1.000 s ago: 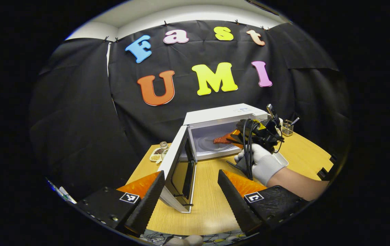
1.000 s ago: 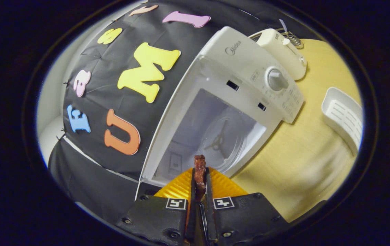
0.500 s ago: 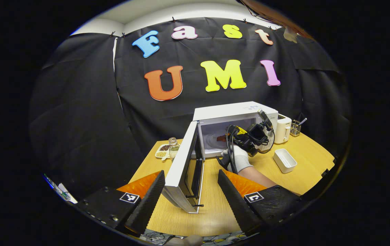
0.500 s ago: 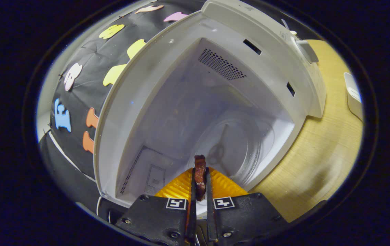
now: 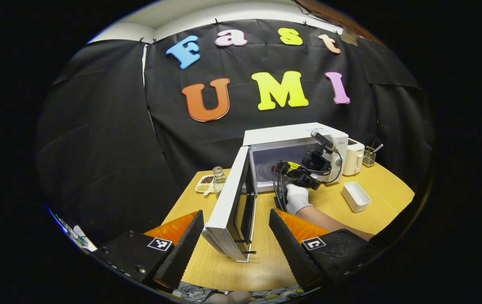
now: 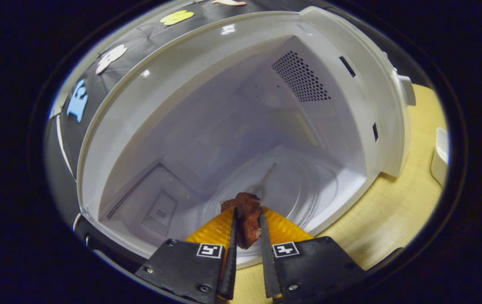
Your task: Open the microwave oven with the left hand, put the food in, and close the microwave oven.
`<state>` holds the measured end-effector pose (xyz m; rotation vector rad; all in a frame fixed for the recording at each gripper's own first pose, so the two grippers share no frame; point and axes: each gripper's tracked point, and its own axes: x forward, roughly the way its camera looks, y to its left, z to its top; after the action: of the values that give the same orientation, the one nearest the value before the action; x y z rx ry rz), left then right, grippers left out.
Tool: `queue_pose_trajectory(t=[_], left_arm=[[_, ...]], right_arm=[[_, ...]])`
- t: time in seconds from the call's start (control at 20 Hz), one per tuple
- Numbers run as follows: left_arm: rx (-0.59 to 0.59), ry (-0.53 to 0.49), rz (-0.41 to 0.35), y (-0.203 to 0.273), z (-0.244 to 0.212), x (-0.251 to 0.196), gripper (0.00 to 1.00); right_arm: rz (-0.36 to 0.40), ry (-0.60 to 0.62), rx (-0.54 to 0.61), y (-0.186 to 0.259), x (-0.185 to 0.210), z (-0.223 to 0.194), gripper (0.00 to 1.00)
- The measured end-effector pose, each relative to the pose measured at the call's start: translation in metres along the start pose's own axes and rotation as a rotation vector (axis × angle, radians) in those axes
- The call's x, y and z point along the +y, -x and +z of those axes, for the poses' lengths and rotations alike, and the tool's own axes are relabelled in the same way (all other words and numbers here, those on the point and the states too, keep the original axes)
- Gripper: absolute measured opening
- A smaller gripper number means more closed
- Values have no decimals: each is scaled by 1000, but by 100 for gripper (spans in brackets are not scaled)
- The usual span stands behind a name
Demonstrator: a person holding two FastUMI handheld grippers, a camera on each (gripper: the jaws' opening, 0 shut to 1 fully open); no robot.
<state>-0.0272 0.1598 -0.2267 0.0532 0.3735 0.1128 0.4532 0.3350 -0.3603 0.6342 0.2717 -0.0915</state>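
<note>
- Microwave oven (image 5: 295, 135): white, on the wooden table (image 5: 266, 261). A brand mark on the upper right front is too small to read. Door (image 5: 230, 207) swung wide to the left, standing edge-on between the left gripper's fingers in the left gripper view.
- Left gripper (image 5: 236, 236): jaws spread wide, grasping nothing, held back from the table edge.
- Right gripper (image 6: 247, 236): held by a gloved hand (image 5: 295, 198), reaching into the oven cavity (image 6: 232, 126). Fingers slightly parted around the food (image 6: 245, 215), a reddish-brown piece; whether both press it cannot be told.
- Food position: over the front of the glass turntable (image 6: 300, 185), inside the oven mouth.
- Each gripper body carries square black-and-white markers, not legible text.
- Also on the table: white tray (image 5: 355, 196), toaster (image 5: 354, 157), bottle (image 5: 219, 179).
</note>
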Motion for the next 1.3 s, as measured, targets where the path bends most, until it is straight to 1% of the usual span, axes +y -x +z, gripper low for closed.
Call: queue_pose_trajectory(t=[0.05,0.1,0.15,0.2,0.25,0.35,0.4,0.45,0.6,0.65,0.7,0.75,0.85,0.9,0.95,1.0,1.05,1.1,1.2,1.3], left_arm=[[0,-1,-6,0,0,-3,95],[-8,-4,-8,0,3,-5,95],[-11,-8,-12,0,4,-7,95],[-16,-9,-10,0,6,-8,95],[-20,-3,-13,0,8,-9,95],[-24,4,-8,2,7,-9,95],[-26,7,-2,2,8,-9,96],[-28,12,-1,2,8,-8,96],[-45,26,5,5,14,-7,96],[-52,27,7,7,18,-6,96],[-64,30,9,8,21,-4,96],[-81,32,12,10,28,-3,96],[-117,37,22,13,41,4,96],[-130,46,26,15,46,8,95],[-149,54,30,16,52,12,95],[-165,64,35,17,55,17,95],[-180,71,38,18,59,20,95],[-193,72,50,18,60,26,95],[-205,75,62,17,61,34,95],[-217,66,75,14,60,42,95]], right_arm=[[-7,29,-10,1,0,4,32],[-18,73,-16,4,-1,5,32],[-34,99,-24,5,-3,8,29],[-39,113,-23,6,-5,7,35],[-40,134,-24,5,-9,8,53],[-39,135,-27,8,-13,14,66],[-42,153,-38,11,-14,18,60],[-42,169,-40,17,-15,24,73],[-23,195,-41,44,-12,37,77],[-8,217,-36,57,-10,45,72],[3,237,-34,74,-7,53,73],[23,250,-27,92,-5,62,81],[50,302,-14,131,-3,83,84],[54,330,-12,152,-3,97,95],[64,367,-19,173,-4,111,87],[65,400,-14,194,-6,123,87],[82,438,-8,214,-7,133,89],[90,478,3,234,-12,143,100],[55,538,3,270,-36,171,100],[36,556,-8,300,-55,197,100]])
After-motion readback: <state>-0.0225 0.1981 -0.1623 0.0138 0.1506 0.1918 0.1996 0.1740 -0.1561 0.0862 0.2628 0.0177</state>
